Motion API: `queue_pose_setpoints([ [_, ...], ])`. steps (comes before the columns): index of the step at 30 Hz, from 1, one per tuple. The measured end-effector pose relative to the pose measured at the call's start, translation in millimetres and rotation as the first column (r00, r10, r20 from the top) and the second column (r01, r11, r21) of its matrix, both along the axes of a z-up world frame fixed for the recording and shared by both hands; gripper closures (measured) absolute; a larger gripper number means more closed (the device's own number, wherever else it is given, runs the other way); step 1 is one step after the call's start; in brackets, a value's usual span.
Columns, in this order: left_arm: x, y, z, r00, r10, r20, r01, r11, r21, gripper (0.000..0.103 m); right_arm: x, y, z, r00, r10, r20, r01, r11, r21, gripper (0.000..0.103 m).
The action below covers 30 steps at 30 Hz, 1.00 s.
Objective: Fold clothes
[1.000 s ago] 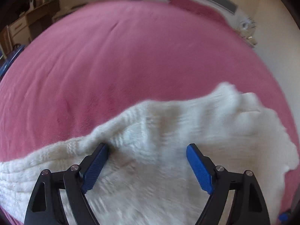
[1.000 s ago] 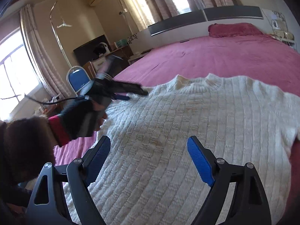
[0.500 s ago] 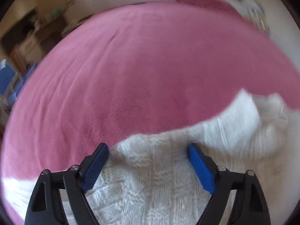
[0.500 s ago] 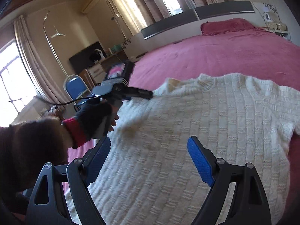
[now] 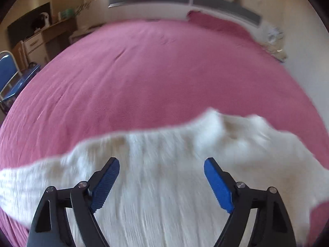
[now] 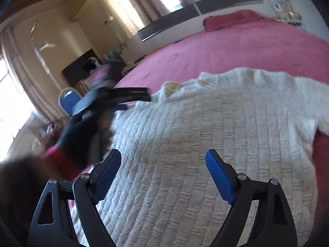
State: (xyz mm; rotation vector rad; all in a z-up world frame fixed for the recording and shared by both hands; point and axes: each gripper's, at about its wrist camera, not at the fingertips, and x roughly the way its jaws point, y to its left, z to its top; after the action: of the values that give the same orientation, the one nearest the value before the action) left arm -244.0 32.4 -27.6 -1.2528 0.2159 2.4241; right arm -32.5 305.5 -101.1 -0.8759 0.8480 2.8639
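Since a second ago the left gripper [image 5: 161, 178] has lifted off the white sweater [image 6: 205, 144], jaws spread and empty. Right gripper [image 6: 163, 169] likewise wide, holding nothing. Sweater lies flat near the bed's [image 5: 144, 72] near edge (folding not begun).

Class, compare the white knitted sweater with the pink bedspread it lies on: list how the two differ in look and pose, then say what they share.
1. The white sweater has a ribbed, blocky knit; the pink bedspread looks smooth and plush.
2. The sweater covers only the near part; the bedspread runs on to the headboard.
3. The sweater has a shaped outline with a collar; the bedspread is one broad sheet.
Shared: both are soft fabric, spread out flat.
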Motion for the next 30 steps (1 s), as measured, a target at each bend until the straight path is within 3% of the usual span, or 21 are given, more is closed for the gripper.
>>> queue_pose_setpoints([
  [3, 42.6, 9.3, -14.6, 1.0, -0.028, 0.01, 0.028, 1.0, 0.011, 0.017, 5.2, 7.9, -1.0, 0.999, -0.038, -0.008, 0.038, 0.998, -0.045, 0.016],
  [5, 69.3, 15.6, -22.3, 0.999, -0.017, 0.031, 0.017, 1.0, -0.022, 0.017, 4.6, 8.0, -0.7, 0.999, -0.043, 0.006, 0.043, 0.999, -0.031, 0.016],
  [8, 69.4, 3.1, -34.5, 0.995, -0.02, 0.098, 0.024, 0.999, -0.03, 0.014, 1.7, 1.9, -2.7, 0.999, -0.029, 0.032, 0.029, 1.0, 0.008, 0.016],
  [12, 82.2, -28.9, 4.2, 0.995, -0.05, 0.088, 0.041, 0.995, 0.096, 0.015, -4.3, -16.6, -14.5, 0.994, 0.015, 0.108, -0.027, 0.993, 0.118, 0.016],
  [15, 69.1, -70.3, 25.5, 0.996, -0.016, 0.09, -0.002, 0.981, 0.195, 0.011, -1.6, -32.7, -20.3, 0.989, 0.058, 0.137, -0.08, 0.984, 0.158, 0.016],
  [18, 41.9, -120.7, 32.9, 0.988, 0.015, 0.152, -0.059, 0.955, 0.291, 0.008, -0.5, -52.7, -20.5, 0.983, 0.099, 0.155, -0.127, 0.975, 0.182, 0.016],
  [23, -21.4, -171.8, -19.4, 0.954, 0.058, 0.295, -0.152, 0.94, 0.306, 0.002, -18.1, -75.3, -43.8, 0.962, 0.108, 0.252, -0.175, 0.95, 0.258, 0.016],
  [25, -20.8, -179.4, -41.6, 0.953, 0.031, 0.3, -0.137, 0.932, 0.337, 0.002, -19.4, -77.9, -41.9, 0.963, 0.112, 0.245, -0.18, 0.944, 0.276, 0.014],
  [28, 0.0, -199.6, -16.0, 0.968, 0.118, 0.222, -0.184, 0.934, 0.307, 0.001, -20.6, -70.3, -44.1, 0.965, 0.111, 0.239, -0.17, 0.955, 0.243, 0.014],
  [30, 16.7, -206.0, -8.9, 0.973, 0.109, 0.205, -0.178, 0.916, 0.36, 0.0, -21.6, -67.0, -45.2, 0.966, 0.112, 0.235, -0.166, 0.96, 0.225, 0.014],
])
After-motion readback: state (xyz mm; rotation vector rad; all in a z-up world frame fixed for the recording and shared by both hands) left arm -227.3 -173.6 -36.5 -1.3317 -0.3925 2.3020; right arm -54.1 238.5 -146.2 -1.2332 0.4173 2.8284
